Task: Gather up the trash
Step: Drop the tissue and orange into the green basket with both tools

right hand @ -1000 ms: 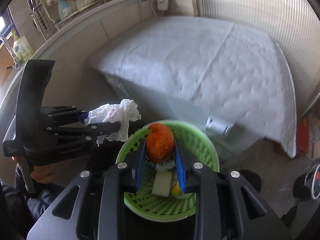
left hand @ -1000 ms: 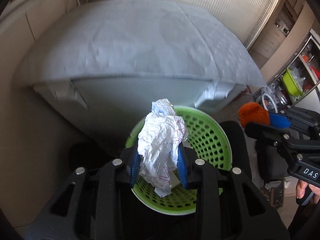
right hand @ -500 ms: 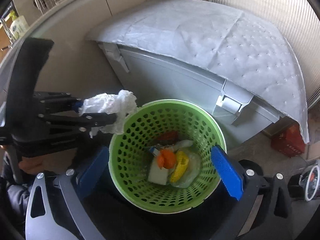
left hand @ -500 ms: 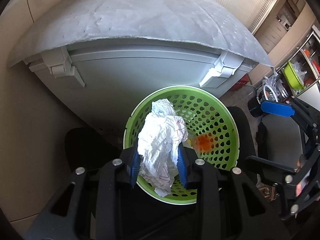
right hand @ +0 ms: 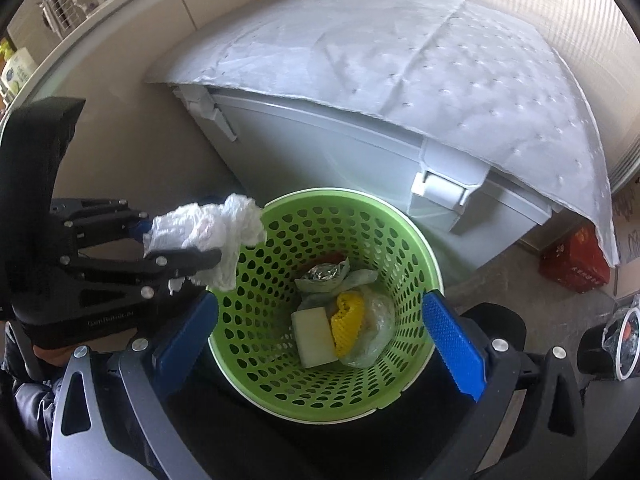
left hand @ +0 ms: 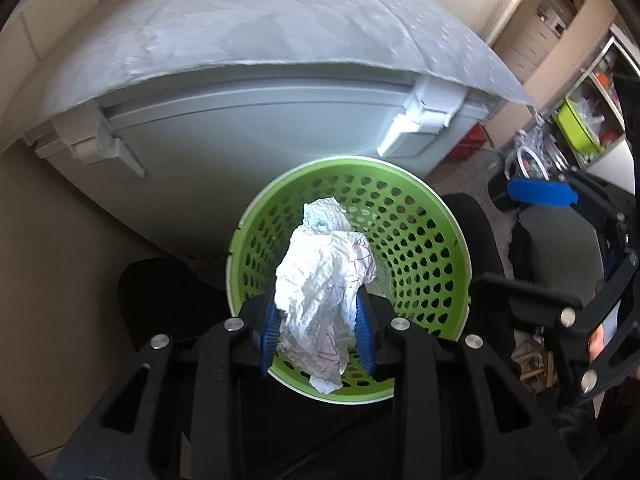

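Left wrist view shows the left gripper [left hand: 316,330] pinching crumpled paper [left hand: 324,288] over the green basket [left hand: 424,216] for dropping, while the right gripper [right hand: 320,320] hangs spread wide, empty.

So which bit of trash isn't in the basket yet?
The crumpled paper. The left tool holds it over the green basket, while the other trash lies at the bottom.
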`<state>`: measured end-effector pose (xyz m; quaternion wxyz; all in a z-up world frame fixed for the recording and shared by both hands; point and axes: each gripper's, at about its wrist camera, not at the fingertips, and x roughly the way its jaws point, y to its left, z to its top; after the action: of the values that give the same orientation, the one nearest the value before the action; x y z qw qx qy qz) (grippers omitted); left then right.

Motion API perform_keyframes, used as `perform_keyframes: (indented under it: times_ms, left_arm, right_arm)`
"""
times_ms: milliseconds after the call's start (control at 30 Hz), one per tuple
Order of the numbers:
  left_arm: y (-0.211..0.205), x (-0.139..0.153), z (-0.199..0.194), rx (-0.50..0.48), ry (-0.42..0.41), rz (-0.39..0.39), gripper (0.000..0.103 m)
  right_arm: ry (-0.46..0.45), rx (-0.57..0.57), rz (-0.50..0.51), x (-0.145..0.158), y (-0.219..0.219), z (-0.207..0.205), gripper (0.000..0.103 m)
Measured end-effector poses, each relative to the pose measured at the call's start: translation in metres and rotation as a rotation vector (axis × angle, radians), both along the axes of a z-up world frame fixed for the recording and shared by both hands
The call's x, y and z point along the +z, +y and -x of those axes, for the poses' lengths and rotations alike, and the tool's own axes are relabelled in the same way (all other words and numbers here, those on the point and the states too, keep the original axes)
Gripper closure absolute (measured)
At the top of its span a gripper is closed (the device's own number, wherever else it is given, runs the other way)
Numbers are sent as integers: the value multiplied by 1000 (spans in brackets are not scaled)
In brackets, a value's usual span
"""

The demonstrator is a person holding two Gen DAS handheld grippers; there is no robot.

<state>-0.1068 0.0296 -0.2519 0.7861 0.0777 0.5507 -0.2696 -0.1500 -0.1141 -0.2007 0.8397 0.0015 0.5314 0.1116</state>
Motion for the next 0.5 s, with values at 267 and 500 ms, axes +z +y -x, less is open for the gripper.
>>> perform_keyframes:
  times_ms: [267, 500]
  left_arm:
    - [-22, -13, 5, -91, 40, -38, 71]
    - [-34, -9, 13, -123, 30, -26, 8]
  right_arm:
    - [-14, -61, 6, 4, -23, 6, 2]
    - [-20, -96, -9, 4, -37, 8, 2]
